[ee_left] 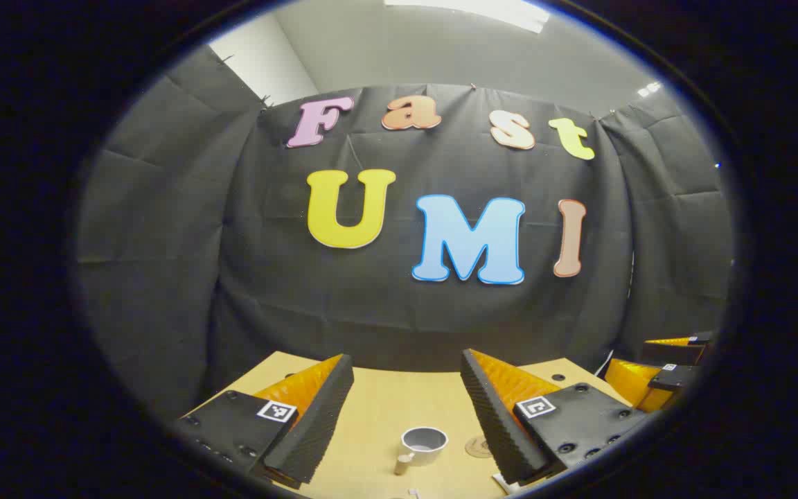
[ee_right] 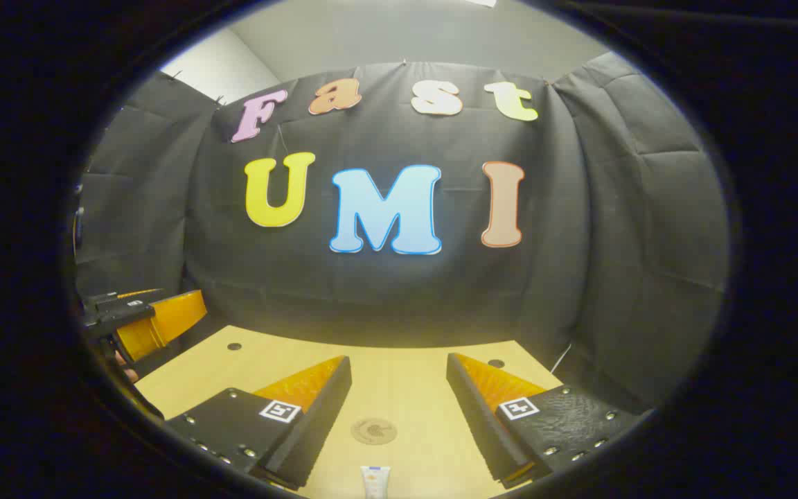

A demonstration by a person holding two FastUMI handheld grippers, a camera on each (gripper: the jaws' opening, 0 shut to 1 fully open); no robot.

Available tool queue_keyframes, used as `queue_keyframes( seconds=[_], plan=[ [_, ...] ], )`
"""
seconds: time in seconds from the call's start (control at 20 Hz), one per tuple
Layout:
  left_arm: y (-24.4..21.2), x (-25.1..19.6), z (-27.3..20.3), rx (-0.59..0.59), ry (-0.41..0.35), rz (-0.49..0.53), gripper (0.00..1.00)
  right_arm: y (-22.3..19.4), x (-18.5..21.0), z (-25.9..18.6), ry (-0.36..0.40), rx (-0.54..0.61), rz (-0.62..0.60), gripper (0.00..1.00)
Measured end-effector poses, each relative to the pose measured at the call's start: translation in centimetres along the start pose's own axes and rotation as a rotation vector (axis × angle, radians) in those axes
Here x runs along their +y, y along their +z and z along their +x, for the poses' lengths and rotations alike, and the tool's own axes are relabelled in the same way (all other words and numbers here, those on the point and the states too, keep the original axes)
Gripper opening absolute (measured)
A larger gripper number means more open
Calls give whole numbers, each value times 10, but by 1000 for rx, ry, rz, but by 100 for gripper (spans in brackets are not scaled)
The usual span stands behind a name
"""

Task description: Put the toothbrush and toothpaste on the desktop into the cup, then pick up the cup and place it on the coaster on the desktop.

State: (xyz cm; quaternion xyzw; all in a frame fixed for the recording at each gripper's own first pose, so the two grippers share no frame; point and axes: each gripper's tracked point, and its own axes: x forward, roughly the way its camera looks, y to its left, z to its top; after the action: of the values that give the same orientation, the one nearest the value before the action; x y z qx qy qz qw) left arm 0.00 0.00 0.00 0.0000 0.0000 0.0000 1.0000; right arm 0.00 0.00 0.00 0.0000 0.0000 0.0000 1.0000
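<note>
Toothpaste (ee_right: 375, 482) just below the right gripper's (ee_right: 399, 416) released jaws, coaster (ee_right: 374, 430) between them on the tabletop (ee_right: 399, 374), cup (ee_left: 423, 443) upright between the left gripper's (ee_left: 406, 416) released jaws, coaster beside it

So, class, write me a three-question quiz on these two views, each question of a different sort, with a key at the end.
1. True or false: the cup already stands on the coaster.
2. Multiple choice: between the fingers of the right hand-held gripper, low in its view, lies (A) a spoon, (B) the toothpaste, (C) a plate.
3. Fill in: both the left hand-held gripper and the right one have their jaws ____.

Key
1. False: the cup stands on the desktop beside the coaster.
2. B.
3. Open, with nothing between the fingers.
</note>
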Motion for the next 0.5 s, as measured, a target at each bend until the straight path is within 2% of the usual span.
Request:
queue_keyframes(
  seconds=[0.2, 0.5],
  plan=[
    [-28, -14, 6, 78, -18, -26, 100, -16, -5, 9, 25, 84, 24, 89],
    [-60, -26, 14, 170, -27, -8, 100, -41, -10, 7, 36, 171, 46, 89]
  ],
)
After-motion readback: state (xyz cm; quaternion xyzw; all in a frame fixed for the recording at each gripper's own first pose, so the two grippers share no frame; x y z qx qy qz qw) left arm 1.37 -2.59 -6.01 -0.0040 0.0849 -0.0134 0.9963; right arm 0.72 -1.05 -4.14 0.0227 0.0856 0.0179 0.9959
